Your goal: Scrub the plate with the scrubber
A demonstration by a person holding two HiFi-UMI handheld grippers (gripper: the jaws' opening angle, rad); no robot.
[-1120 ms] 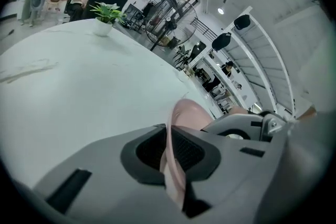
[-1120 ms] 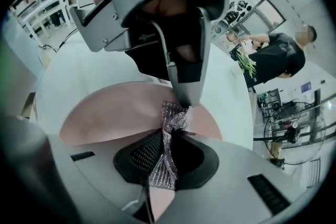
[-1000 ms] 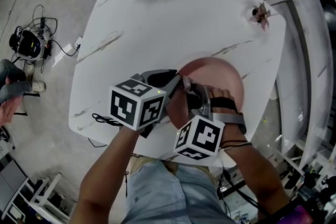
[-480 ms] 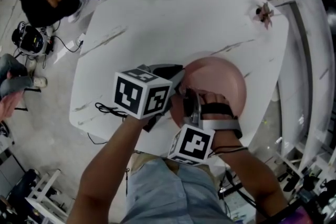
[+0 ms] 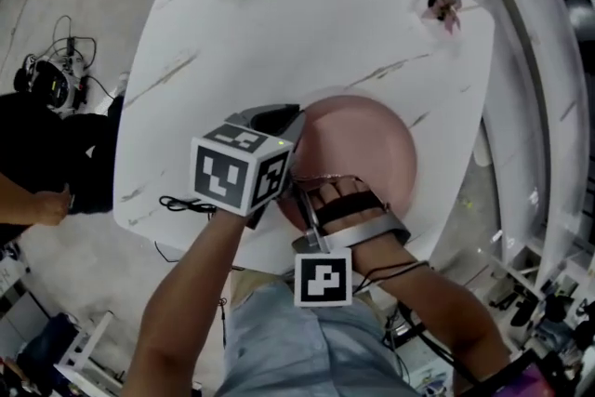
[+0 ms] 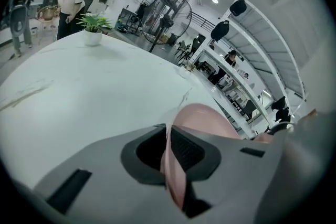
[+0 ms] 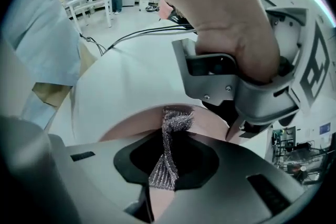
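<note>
- Worktop [image 5: 279,33], white with grey veining, carries the plate near its near edge, close to the person.
- Plate [image 5: 372,139], round and pink, lies there with its left rim running between the fingers of the left gripper. Its face looks evenly dull pink in all 3 views. No foam, water or food marks can be made out, so nothing shows how much of it is already clean.
- Left gripper [image 5: 288,130] has its fingers clamped on that left rim. In its own view the thin pink edge passes straight between the 2 pads, so it looks to be steadying the plate.
- Right gripper [image 5: 307,200] sits low over the near left part of the plate, beside the left gripper, with its fingers pinched together on the scrubber.
- Scrubber [image 7: 170,123], a wad of silvery metal mesh, is squeezed flat between those fingers. Its bunched free end sticks out and appears to touch the pink surface near the rim. Judging from this, scrubbing is under way at the near left, and the middle, far and right parts probably remain to be covered.
</note>
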